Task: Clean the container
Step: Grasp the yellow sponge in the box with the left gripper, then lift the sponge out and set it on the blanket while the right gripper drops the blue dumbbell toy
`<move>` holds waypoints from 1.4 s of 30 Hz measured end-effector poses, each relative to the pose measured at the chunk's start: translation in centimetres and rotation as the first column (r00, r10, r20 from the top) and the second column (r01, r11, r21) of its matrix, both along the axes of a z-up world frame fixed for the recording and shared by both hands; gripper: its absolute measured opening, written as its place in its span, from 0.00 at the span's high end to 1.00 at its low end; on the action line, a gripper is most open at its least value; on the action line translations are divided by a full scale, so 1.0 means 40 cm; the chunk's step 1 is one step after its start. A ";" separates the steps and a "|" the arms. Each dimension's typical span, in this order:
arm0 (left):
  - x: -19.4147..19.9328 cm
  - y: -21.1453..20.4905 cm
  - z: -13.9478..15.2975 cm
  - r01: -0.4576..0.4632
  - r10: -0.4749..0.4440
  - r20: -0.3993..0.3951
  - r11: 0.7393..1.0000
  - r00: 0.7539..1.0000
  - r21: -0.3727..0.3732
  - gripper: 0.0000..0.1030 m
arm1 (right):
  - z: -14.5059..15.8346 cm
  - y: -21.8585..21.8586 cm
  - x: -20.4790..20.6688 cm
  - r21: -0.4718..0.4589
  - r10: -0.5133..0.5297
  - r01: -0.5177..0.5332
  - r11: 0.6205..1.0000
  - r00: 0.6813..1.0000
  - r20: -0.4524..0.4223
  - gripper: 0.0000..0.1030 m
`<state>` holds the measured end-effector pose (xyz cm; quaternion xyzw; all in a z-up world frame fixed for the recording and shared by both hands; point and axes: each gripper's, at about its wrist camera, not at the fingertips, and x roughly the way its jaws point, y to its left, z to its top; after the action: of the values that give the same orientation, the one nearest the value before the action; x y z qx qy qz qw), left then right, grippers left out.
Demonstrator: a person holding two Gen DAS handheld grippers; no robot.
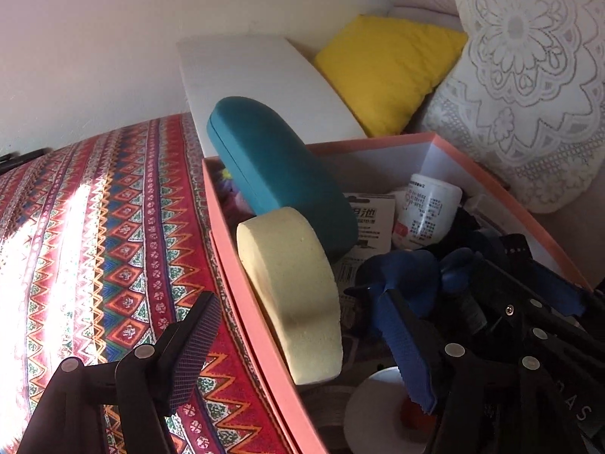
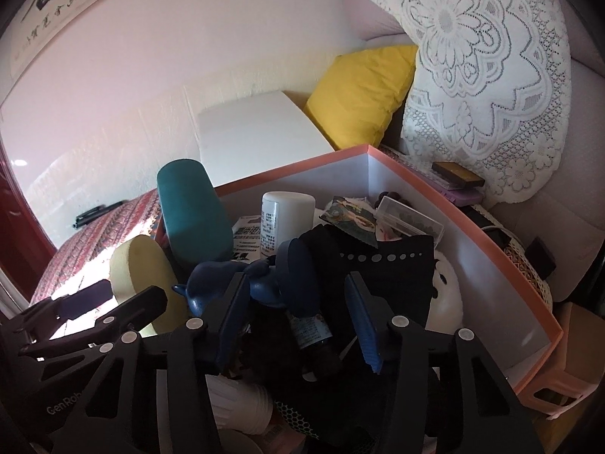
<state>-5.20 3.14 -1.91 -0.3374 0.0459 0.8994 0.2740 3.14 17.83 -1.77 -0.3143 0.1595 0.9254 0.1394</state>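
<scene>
The pink box (image 2: 446, 193) sits on a patterned cloth (image 1: 94, 234), crammed with clutter. The right gripper (image 2: 298, 317) hangs released over the near middle, a dark blue toy (image 2: 234, 283) just ahead between its fingers, long axis left-to-right. The left gripper (image 1: 302, 348), also spread, straddles the box's left wall, nearer the yellow sponge (image 1: 291, 295) and teal case (image 1: 280, 174) leaning there. A white wall and cushions lie beyond.

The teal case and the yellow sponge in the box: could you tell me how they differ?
The teal case is smooth, hard-looking and longer; the yellow sponge is porous, pale and shorter. The case juts above the box rim; the sponge sits lower. Both lean against the same wall.
</scene>
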 end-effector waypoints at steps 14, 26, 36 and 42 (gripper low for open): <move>-0.022 0.018 -0.017 -0.011 0.012 0.051 1.000 0.999 -0.026 0.49 | -0.007 0.001 -0.015 -0.019 0.022 -0.022 1.000 1.000 0.012 0.57; -0.031 0.011 -0.022 -0.020 0.020 0.059 1.000 0.998 -0.012 0.59 | -0.011 -0.011 -0.029 -0.024 0.049 -0.048 0.999 0.999 0.014 0.59; -0.017 -0.025 0.007 0.001 -0.004 0.037 0.997 0.999 0.074 0.76 | 0.015 -0.025 0.000 0.039 0.047 -0.046 0.998 0.999 -0.025 0.86; -0.001 -0.058 0.048 0.006 -0.008 0.019 0.993 1.000 0.116 0.76 | 0.065 -0.054 0.042 0.093 0.042 -0.033 0.995 0.994 -0.102 0.88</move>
<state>-5.24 0.83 0.02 -0.3293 -0.0080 0.8963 0.2968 4.81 15.67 0.82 -0.2621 0.1180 0.9492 0.1278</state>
